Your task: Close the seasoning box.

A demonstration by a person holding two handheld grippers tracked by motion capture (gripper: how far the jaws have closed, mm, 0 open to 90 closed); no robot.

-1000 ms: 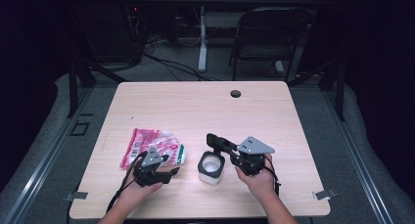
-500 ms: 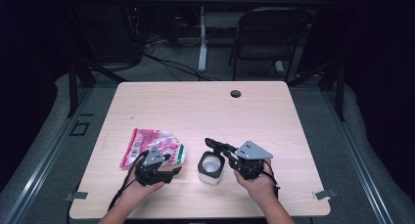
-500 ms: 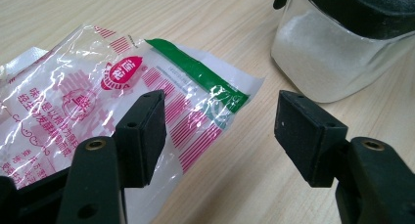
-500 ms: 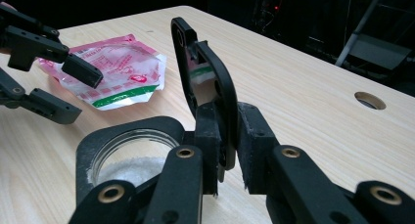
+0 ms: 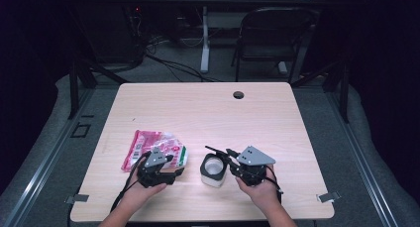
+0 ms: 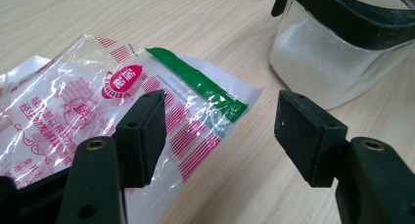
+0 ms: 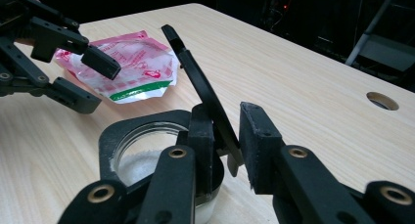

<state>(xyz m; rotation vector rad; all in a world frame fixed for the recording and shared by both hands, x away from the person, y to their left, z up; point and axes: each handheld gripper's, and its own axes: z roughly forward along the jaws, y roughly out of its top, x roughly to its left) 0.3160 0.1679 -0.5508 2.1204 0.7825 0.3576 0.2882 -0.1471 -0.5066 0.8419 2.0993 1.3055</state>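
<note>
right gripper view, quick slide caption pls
Right gripper jaws opening around the raised flip lid of a glass jar.

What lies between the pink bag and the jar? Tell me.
Nothing but bare table: in the left gripper view a strip of wood separates the pink bag from the jar.

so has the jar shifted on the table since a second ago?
No. The jar sits the same way beside the pink bag, its lid flipped up.
</note>
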